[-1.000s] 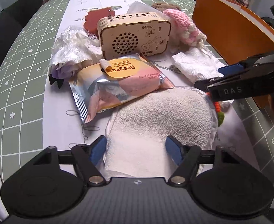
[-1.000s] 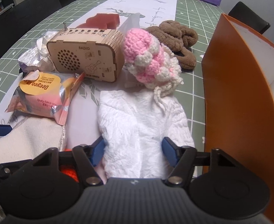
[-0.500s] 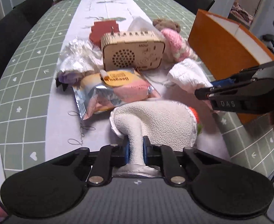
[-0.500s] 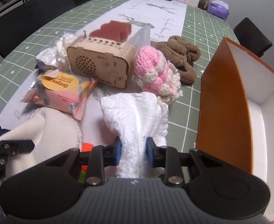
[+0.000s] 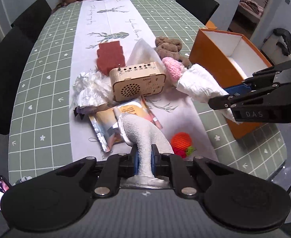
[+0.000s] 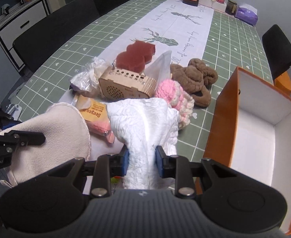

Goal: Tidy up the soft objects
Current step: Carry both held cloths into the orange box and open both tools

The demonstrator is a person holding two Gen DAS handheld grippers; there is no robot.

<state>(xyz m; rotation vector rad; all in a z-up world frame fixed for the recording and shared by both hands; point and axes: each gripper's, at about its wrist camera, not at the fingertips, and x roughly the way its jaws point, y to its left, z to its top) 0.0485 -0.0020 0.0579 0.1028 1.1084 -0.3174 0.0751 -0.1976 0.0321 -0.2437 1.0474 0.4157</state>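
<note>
My cloth (image 5: 143, 136) is cream, my towel (image 6: 145, 123) white. The box (image 6: 220, 123) is orange outside, the tablecloth (image 5: 46, 75) green-checked.

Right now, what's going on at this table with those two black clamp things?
A person is sorting soft things by hand-held grippers. The left gripper pinches a cream towel, the right gripper a white crinkled cloth, both lifted off the table. An open orange box sits empty beside them. Knitted toys and a wooden radio remain on the table.
</note>
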